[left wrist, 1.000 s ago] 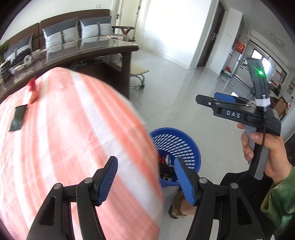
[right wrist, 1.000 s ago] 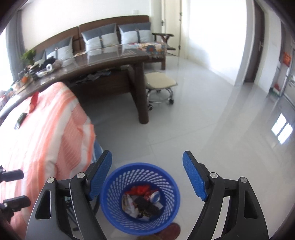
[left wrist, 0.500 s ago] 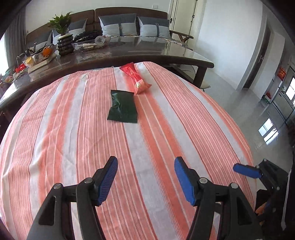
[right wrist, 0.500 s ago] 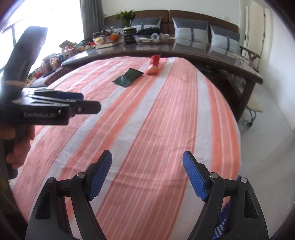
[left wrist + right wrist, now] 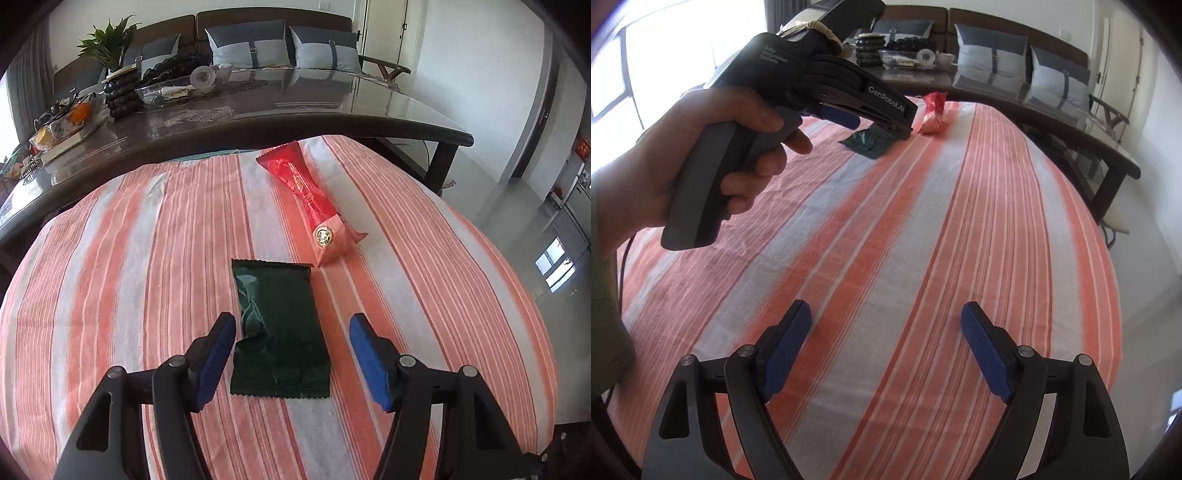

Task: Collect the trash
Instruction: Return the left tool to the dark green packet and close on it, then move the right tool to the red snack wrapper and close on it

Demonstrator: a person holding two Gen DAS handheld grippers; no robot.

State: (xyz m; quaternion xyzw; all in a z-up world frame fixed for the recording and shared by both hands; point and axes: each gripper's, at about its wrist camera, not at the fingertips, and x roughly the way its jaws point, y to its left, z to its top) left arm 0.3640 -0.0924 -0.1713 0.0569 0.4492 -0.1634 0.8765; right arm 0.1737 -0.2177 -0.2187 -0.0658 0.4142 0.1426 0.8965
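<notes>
A dark green wrapper (image 5: 275, 325) lies flat on the orange-striped tablecloth (image 5: 129, 258). A red wrapper (image 5: 308, 197) lies just beyond it, up and to the right. My left gripper (image 5: 293, 354) is open, low over the cloth, with the near half of the green wrapper between its jaws. In the right wrist view the left gripper (image 5: 886, 123) hangs over the green wrapper (image 5: 868, 142), with the red wrapper (image 5: 932, 114) behind. My right gripper (image 5: 886, 350) is open and empty over bare cloth nearer the front.
A dark wooden table (image 5: 258, 110) with a plant, fruit and dishes runs behind the striped table. A sofa with grey cushions (image 5: 251, 44) stands at the wall. Tiled floor (image 5: 535, 206) lies to the right.
Both grippers swung from the blue bin on the floor back over the table. The left gripper moved forward until the green wrapper lay between its jaws. Both stayed open.
</notes>
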